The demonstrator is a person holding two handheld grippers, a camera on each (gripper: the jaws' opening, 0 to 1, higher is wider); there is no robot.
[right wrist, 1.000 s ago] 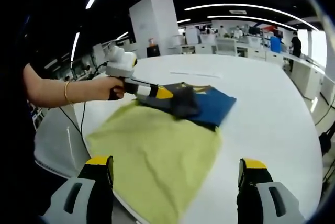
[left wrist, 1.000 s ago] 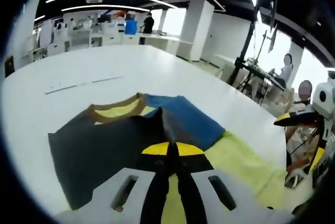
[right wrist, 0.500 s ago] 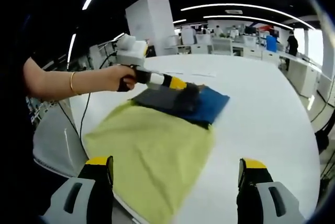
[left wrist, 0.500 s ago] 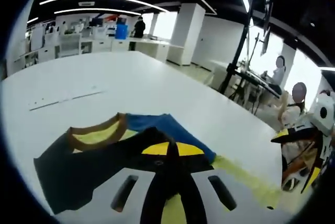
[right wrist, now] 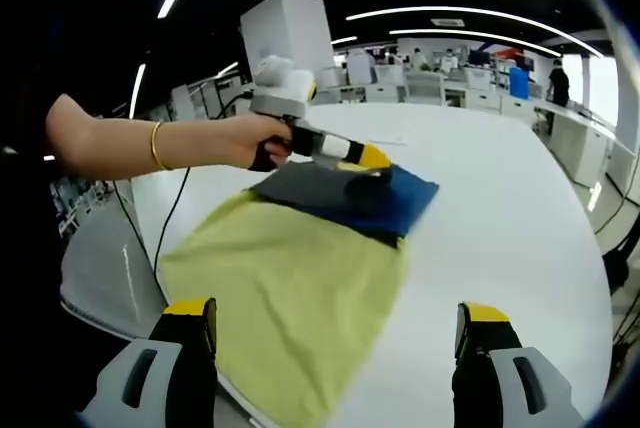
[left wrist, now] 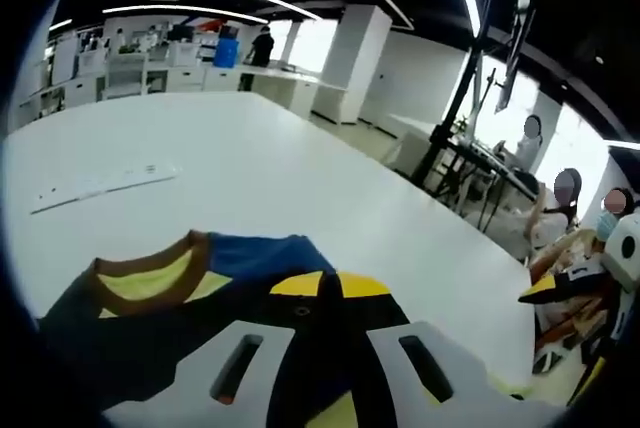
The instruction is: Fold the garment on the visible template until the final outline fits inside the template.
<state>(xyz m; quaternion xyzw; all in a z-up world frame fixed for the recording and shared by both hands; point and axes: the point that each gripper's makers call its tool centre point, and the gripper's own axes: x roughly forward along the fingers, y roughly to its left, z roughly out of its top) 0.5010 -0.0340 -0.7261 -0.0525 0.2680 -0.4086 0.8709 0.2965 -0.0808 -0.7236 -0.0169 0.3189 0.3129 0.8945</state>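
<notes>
A large white tabletop in an open office carries a T-shirt that is yellow-green in the body, with a dark grey panel and a blue sleeve at its far end. In the right gripper view the garment lies diagonally, its long axis running from the near tabletop edge, where the yellow hem spreads wide, away toward the blue sleeve. The left tool, held in a person's hand with a gold bracelet, sits at that far end, its yellow-tipped jaws pressed together on a fold of the dark grey fabric. In the left gripper view the brown-trimmed collar and blue sleeve lie just ahead of that tool's tips. The right tool hangs at the near side with its jaws spread wide and nothing between them; the yellow hem lies directly ahead of it and is the closer part for it to take. No separate template outline can be made out.
</notes>
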